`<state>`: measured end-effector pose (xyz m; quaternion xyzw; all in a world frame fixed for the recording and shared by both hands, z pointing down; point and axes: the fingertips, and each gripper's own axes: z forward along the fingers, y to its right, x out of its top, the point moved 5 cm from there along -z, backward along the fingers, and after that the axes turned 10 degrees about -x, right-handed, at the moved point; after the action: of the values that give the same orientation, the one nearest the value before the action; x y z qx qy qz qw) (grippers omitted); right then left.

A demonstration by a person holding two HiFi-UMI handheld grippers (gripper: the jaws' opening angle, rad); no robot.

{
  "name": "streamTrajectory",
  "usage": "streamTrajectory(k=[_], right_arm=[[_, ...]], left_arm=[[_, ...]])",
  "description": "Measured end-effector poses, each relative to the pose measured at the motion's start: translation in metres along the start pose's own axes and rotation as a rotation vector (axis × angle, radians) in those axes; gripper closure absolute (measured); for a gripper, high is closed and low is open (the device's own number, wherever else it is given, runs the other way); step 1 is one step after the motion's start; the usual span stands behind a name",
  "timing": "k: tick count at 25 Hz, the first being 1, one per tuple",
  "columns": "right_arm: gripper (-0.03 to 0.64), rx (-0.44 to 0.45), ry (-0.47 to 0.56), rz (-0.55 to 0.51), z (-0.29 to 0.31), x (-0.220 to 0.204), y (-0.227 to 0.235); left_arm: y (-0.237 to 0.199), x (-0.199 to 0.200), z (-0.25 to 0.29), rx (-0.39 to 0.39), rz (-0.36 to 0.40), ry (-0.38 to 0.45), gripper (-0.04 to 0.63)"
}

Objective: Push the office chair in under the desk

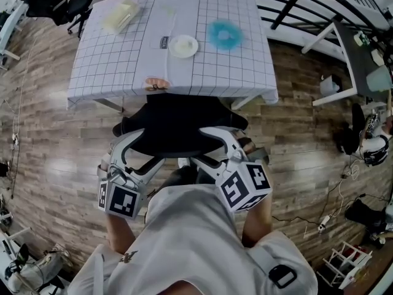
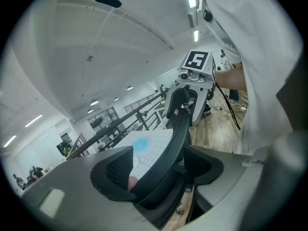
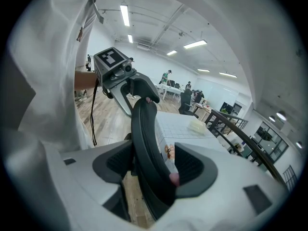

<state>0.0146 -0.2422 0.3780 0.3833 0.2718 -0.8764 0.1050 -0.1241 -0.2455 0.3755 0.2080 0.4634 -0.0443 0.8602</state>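
wood floor (image 1: 43, 140) fills most of the head view. on it stands a desk (image 1: 110, 66) w/ a white checked cloth, seen from above. the black chair (image 1: 175, 125) sits at the desk's near edge, centred; its front goes out of sight under the cloth overhang, and the backrest stays out on the person's side, over the floor. the person's pale shirt (image 1: 190, 238) fills the bottom middle, w/ a forearm either side.

left gripper (image 2: 161, 167) is on the backrest's top edge at its left end. the edge runs between the jaws and both pads sit against it, so it's clamped on the chair at a fairly wide spread. right gripper (image 3: 154, 166) does the same at the right end: jaws wide, backrest edge filling the gap, pads pressing on it. each gripper's marker cube faces up, near the person's body.

further off: another dark chair (image 1: 73, 5) top left, and a white table (image 1: 362, 60) at right, well apart from the desk.

on the cloth: a pale box (image 1: 120, 15) far left, a white plate (image 1: 183, 45) near the middle, and a blue fuzzy patch (image 1: 225, 35) just right of the plate.
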Motion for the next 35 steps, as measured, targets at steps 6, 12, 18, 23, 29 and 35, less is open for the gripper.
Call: streamTrajectory(k=[6,12,18,23,29,35], right_arm=[[0.345,-0.006,0.006,0.002,0.004,0.002,0.005],[0.345,0.001,0.005,0.000,0.007,0.001,0.009],[0.347,0.007,0.006,-0.002,0.013,0.001,0.016],[0.347,0.010,0.008,-0.005,0.014,0.000,0.022],[0.347,0.009,0.011,-0.009,0.019,-0.001,0.029],[0.347,0.020,0.016,-0.012,0.022,-0.001,0.036]], left_arm=[[-0.008,-0.001,0.001,-0.004,0.003,-0.002,0.265],[-0.011,-0.003,0.004,-0.002,-0.009,-0.004,0.264],[-0.019,-0.004,0.007,-0.001,-0.012,-0.005,0.264],[-0.025,-0.003,0.010,0.000,-0.013,-0.005,0.264],[-0.032,-0.004,0.014,0.004,-0.017,-0.008,0.262],[-0.038,-0.004,0.017,0.004,-0.024,-0.011,0.262]])
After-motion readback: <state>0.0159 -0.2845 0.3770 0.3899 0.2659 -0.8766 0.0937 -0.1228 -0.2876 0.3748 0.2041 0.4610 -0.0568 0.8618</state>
